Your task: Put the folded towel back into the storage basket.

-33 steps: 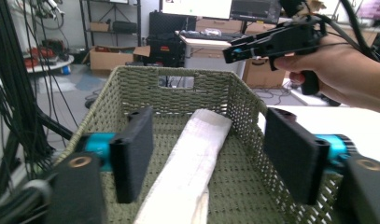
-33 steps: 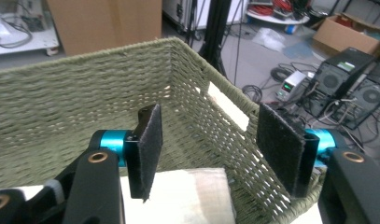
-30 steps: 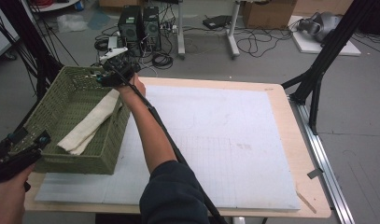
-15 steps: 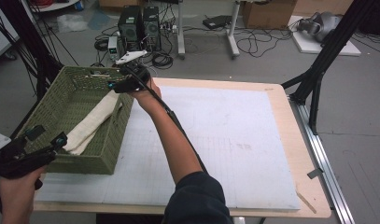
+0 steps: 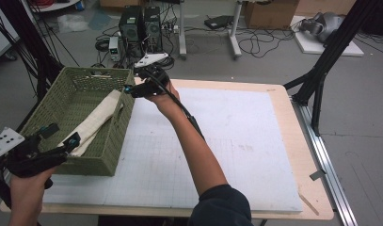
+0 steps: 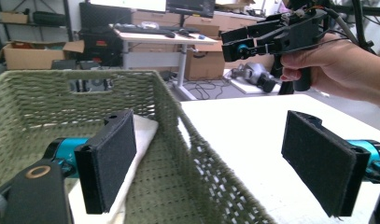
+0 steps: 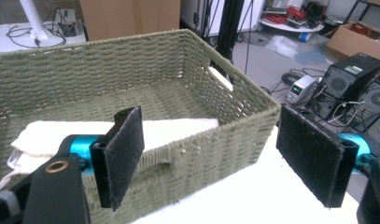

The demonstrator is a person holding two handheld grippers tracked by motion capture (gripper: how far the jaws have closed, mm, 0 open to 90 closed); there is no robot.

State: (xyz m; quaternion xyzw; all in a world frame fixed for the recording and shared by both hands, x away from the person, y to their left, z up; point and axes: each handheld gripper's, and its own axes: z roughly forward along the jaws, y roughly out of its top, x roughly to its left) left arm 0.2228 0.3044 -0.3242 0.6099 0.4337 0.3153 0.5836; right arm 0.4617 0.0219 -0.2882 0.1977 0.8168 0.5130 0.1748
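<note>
A green woven basket (image 5: 111, 141) stands on the left of the white mat (image 5: 236, 141). In it lies a folded cream cloth (image 5: 97, 120), running from the near left to the far right. My left gripper (image 5: 62, 134) hovers at the basket's near wall. Its jaws have just been opening and stand open, with nothing pressed between them. In the left gripper view (image 6: 211, 140) the basket's (image 6: 38, 102) side wall runs ahead between the pads, beside the cloth (image 6: 143, 133). My right gripper (image 5: 130, 89) is at the far right corner, its jaws just opening and empty (image 7: 211, 121), facing the basket (image 7: 108, 70) and the cloth (image 7: 169, 128).
The wooden table edge (image 5: 297, 136) frames the mat, which spreads bare to the right of the basket. Computer towers (image 5: 142, 26), cables and desk legs stand on the floor behind. A black tripod leg (image 5: 321, 80) rises at the table's right.
My right gripper has drawn rightward from over the cloth's far end to the basket's corner. My left gripper has moved right and forward, up to the basket's near wall.
</note>
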